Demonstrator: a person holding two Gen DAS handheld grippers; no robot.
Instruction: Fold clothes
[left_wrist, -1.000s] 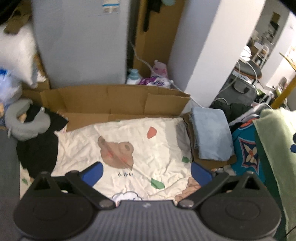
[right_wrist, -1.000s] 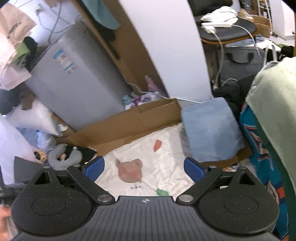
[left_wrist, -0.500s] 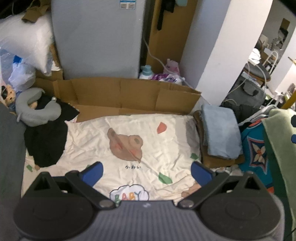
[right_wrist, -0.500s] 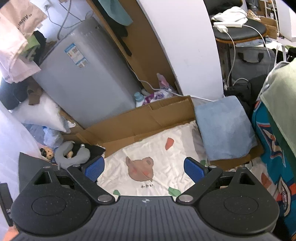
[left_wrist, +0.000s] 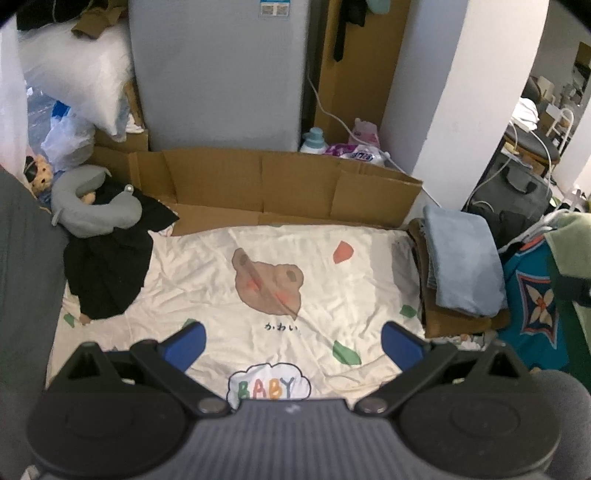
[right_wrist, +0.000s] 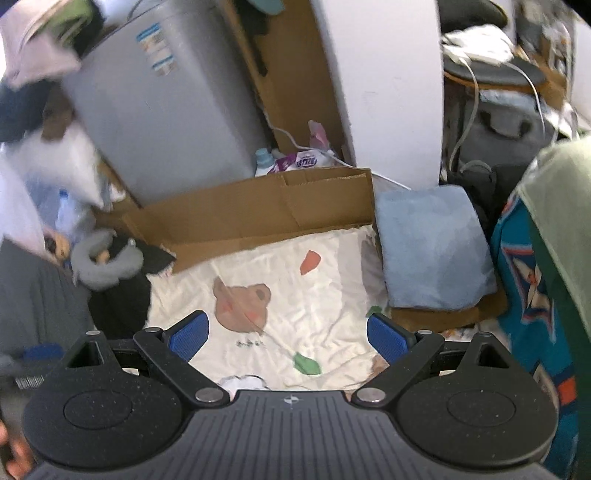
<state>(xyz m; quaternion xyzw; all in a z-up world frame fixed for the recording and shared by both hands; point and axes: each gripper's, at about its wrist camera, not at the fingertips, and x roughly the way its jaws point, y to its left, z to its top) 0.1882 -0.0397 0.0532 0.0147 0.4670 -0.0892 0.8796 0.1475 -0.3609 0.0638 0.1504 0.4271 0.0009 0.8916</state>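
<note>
Cream cotton sheet (left_wrist: 325, 280): spread flat and lightly creased; printed with a brown bear face, an orange patch, green leaf shapes and a cloud lettered "BABY"; also seen in the right wrist view (right_wrist: 295, 295).
Left hand-held gripper (left_wrist: 293, 341): held above the near part of the sheet; blue ribbed pads set wide apart, nothing between them.
Right hand-held gripper (right_wrist: 288, 334): held above the sheet, tilted; blue pads likewise spread wide, nothing gripped.
Folded stack (left_wrist: 461, 266): a soft pale-blue rectangle is laid on top of brown folded cloth, at the right edge of the sheet; seen as a blue pad in the right wrist view (right_wrist: 432, 247).
Black garment (left_wrist: 107, 273): crumpled in a loose heap at the left edge of the sheet, partly overlapping it.
Grey neck pillow (left_wrist: 92, 210): U-shaped and plush, resting against the top of the black garment.
Cardboard (left_wrist: 273, 184): a flattened brown box, creased into panels, stood along the far edge of the sheet.
Grey appliance (left_wrist: 218, 74): smooth, boxy metal body behind the cardboard, with a label near its top.
White pillar (left_wrist: 461, 85): plain painted surface, right of the appliance.
Teal patterned fabric (left_wrist: 532, 299): hung at the far right, beside a pale green towel (right_wrist: 565, 221) with a nubby texture.
Bottles and packets (left_wrist: 332, 144): small plastic items are grouped behind the cardboard.
</note>
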